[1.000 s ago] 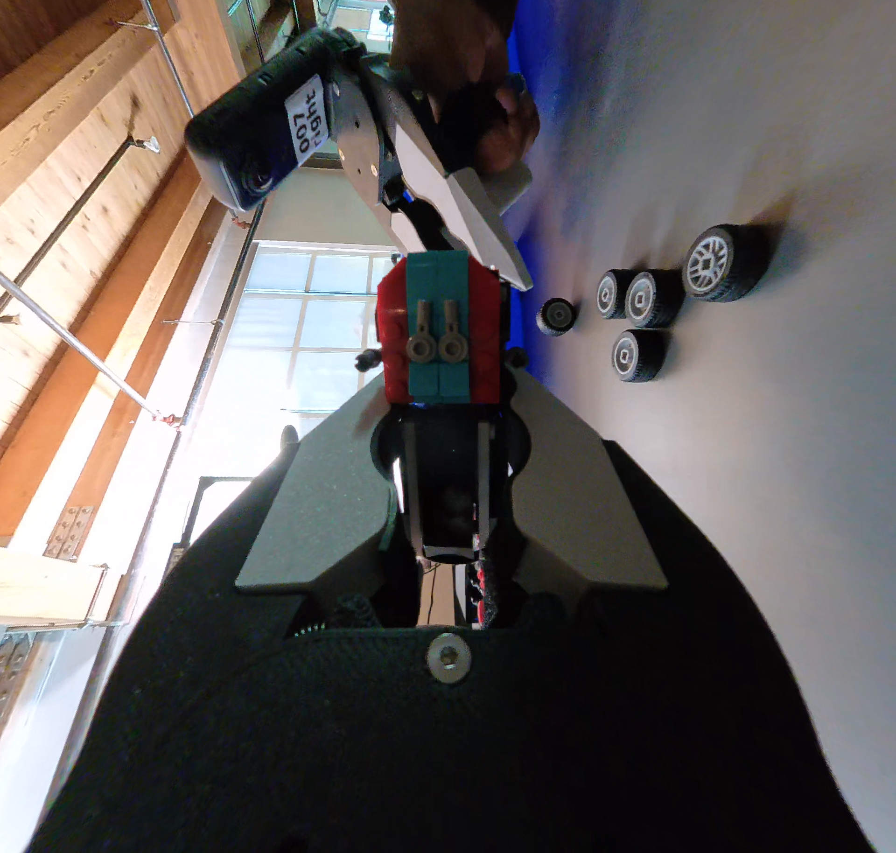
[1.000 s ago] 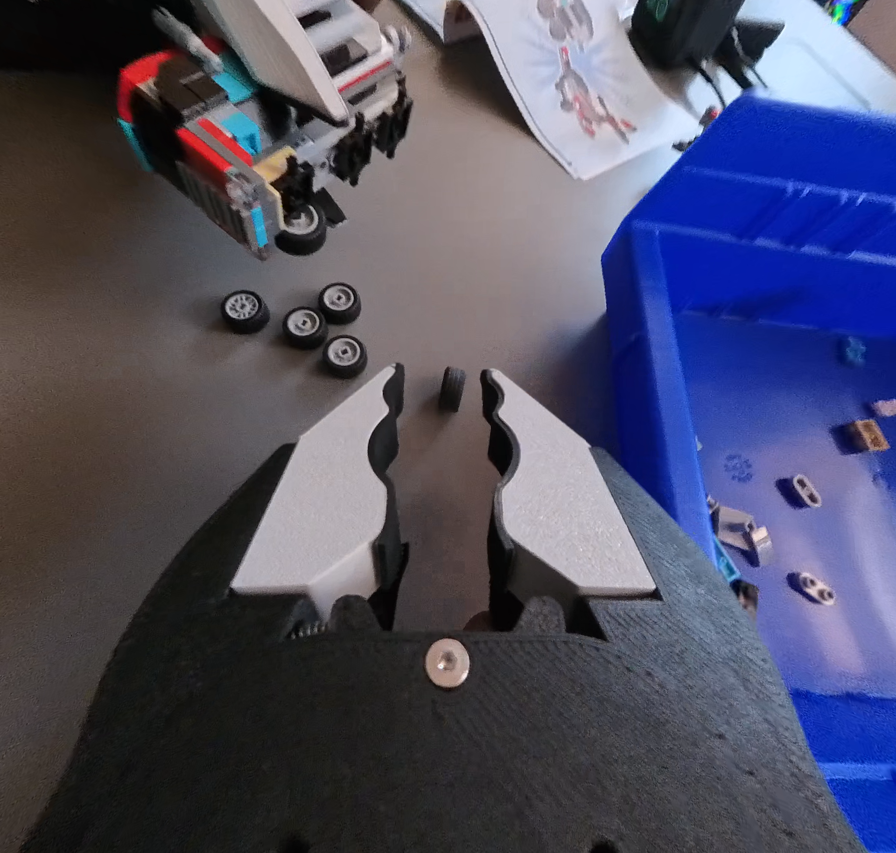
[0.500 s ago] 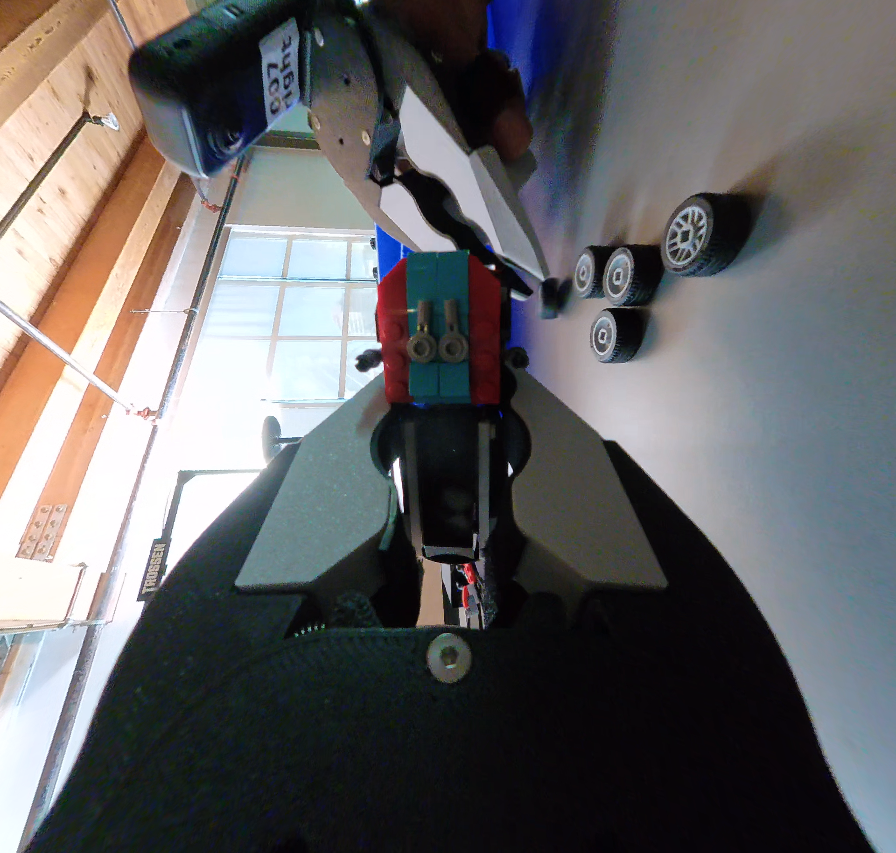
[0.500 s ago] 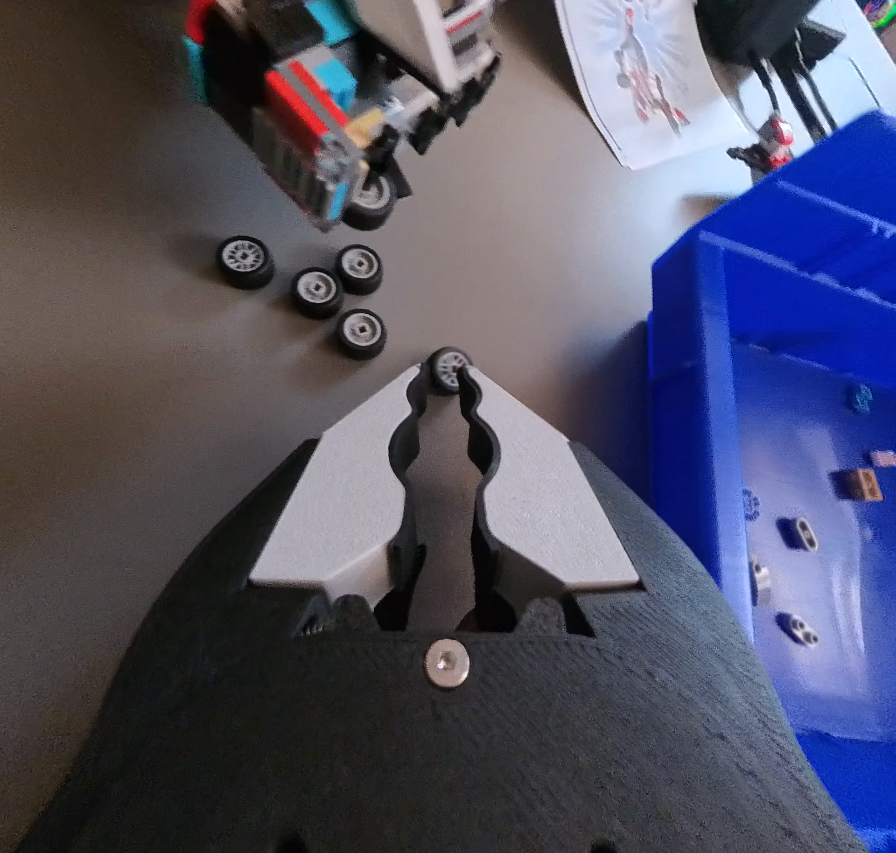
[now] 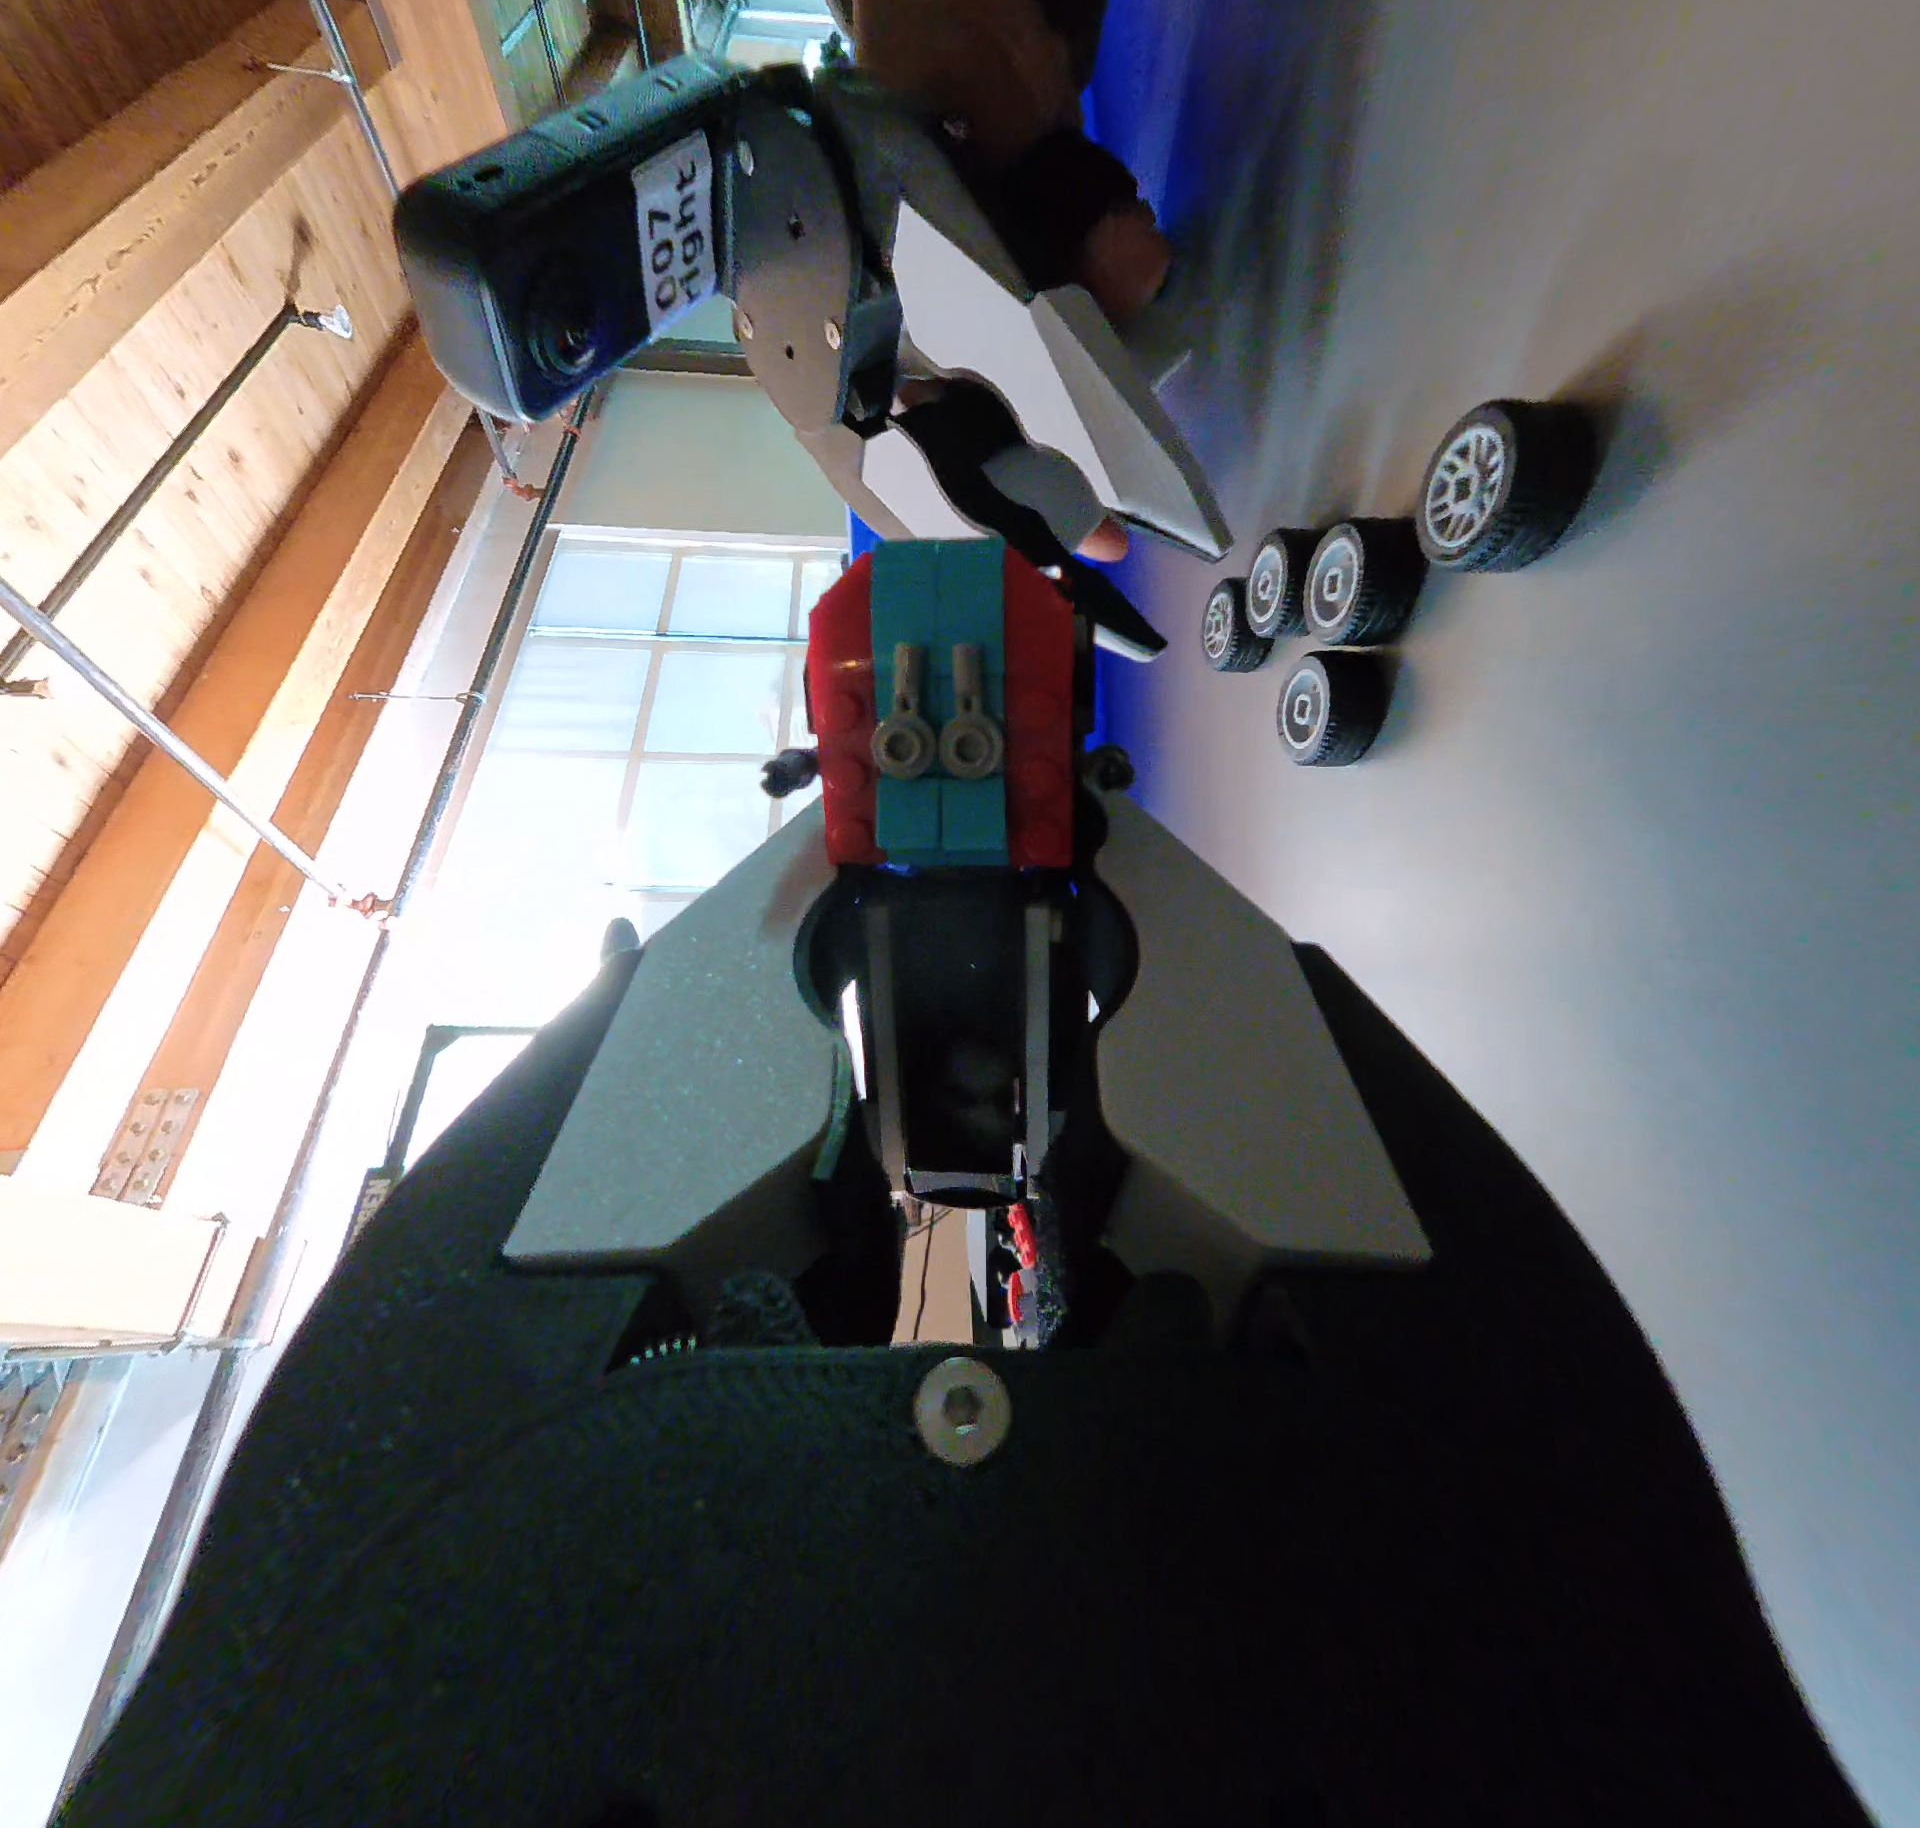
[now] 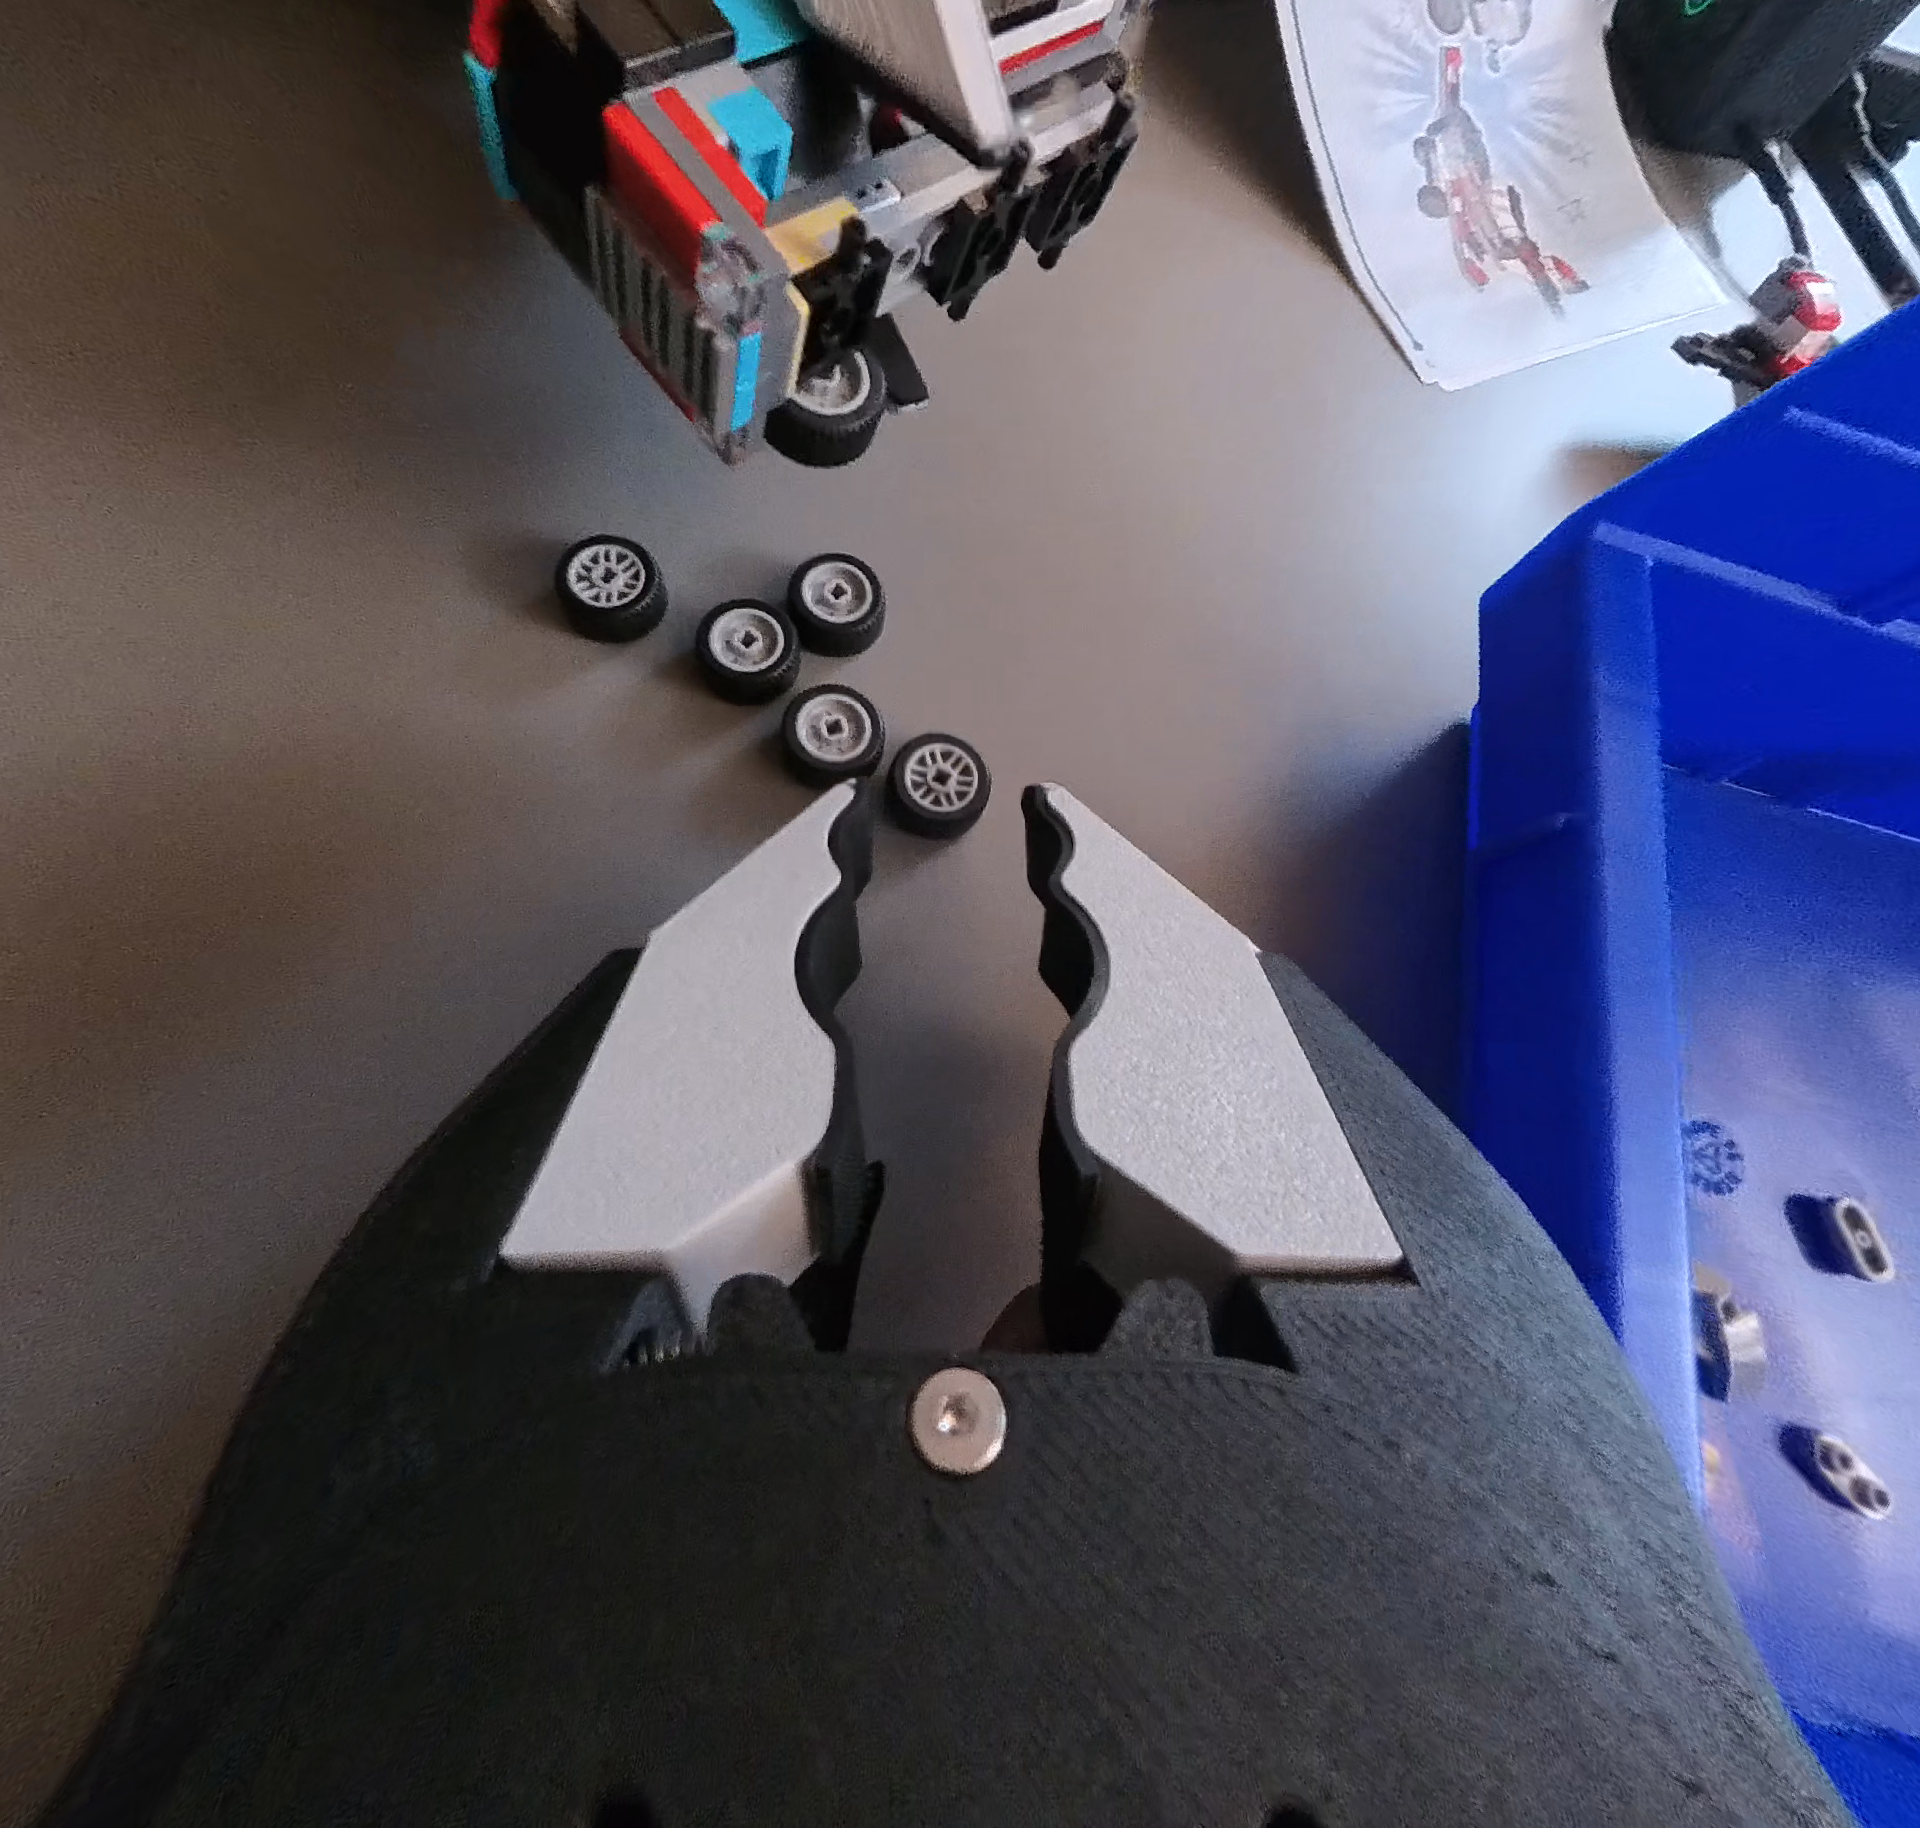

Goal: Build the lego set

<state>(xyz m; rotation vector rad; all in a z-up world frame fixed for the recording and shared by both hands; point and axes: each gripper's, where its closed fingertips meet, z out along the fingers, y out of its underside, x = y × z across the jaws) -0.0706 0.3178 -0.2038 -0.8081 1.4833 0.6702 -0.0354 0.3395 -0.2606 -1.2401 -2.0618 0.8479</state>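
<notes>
My left gripper (image 5: 961, 833) is shut on a brick-built toy truck (image 5: 940, 708) of red, teal and black, held above the grey table (image 5: 1662, 843). The truck also shows in the right wrist view (image 6: 727, 220), with one wheel mounted (image 6: 831, 407). My right gripper (image 6: 940, 807) is open and holds nothing; it also shows in the left wrist view (image 5: 1153, 583). A small spoked wheel (image 6: 938, 781) lies flat on the table just beyond its fingertips, apart from both pads. Several more loose wheels (image 6: 748, 648) lie beyond it; they also show in the left wrist view (image 5: 1340, 583).
A blue bin (image 6: 1714, 843) with small loose parts stands at the right. An instruction booklet (image 6: 1455, 147), a black device (image 6: 1756, 22) with cables and a small red figure (image 6: 1787, 324) lie at the back right. A hand (image 5: 977, 64) holds the right gripper. One gripper's finger ends stand about 7 centimeters off the other's. From either gripper's tips it is about 35 centimeters to the black device (image 6: 1756, 22).
My right gripper closed on the small wheel that stood on edge, then opened again; the wheel now lies flat by the other wheels. The left gripper keeps hold of the truck.
</notes>
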